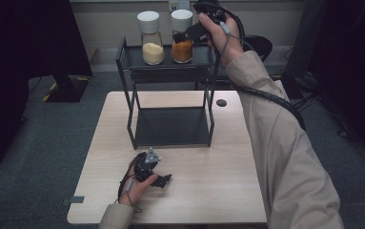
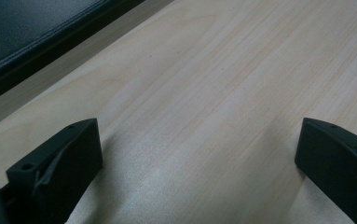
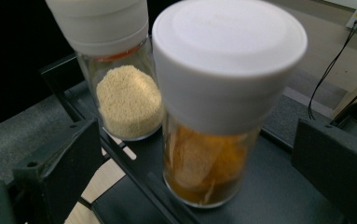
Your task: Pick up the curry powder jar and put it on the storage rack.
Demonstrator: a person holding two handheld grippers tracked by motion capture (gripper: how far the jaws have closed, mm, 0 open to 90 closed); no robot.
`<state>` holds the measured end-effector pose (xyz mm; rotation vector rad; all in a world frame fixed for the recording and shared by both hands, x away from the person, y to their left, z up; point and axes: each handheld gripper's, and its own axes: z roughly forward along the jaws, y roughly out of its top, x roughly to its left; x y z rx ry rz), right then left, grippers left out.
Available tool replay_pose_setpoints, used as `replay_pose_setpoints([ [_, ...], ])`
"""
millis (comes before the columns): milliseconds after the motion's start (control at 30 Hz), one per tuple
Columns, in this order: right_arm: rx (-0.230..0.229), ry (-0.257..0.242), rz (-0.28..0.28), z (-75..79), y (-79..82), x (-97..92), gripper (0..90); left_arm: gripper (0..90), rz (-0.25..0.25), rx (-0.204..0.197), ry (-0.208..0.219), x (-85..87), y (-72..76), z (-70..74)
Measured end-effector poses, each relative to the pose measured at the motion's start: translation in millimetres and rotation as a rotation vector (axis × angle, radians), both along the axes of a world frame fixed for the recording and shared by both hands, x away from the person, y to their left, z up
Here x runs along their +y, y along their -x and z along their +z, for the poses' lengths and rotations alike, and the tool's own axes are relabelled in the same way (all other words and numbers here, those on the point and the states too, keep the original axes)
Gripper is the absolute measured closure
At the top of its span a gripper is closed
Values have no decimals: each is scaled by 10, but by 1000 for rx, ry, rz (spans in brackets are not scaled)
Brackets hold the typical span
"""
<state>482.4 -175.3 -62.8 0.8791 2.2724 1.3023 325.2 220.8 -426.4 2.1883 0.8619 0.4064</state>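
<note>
Right gripper (image 3: 199,154) fingers spread wide either side of the orange jar (image 3: 213,116) on the rack (image 1: 132,57) – left gripper (image 2: 199,154) fingers released below the rack

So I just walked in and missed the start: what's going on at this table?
A person is working with a gripper in each hand at a wooden table that carries a black two-tier rack. Two white-capped jars stand on its top shelf: one with pale grains, one with orange contents. The right gripper is up beside the orange jar, its jaws open on either side of it without pressing. The left gripper rests open on the table in front of the rack.
</note>
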Motion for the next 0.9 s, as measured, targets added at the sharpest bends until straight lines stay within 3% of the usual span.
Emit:
replay_pose_setpoints([
  [567,7,-62,-34,-288,394,-316,10,0,-1,1,0,0,-2,1],
  [900,19,-59,-25,-507,520,-431,14,0,0,1,-1,0,0,2],
])
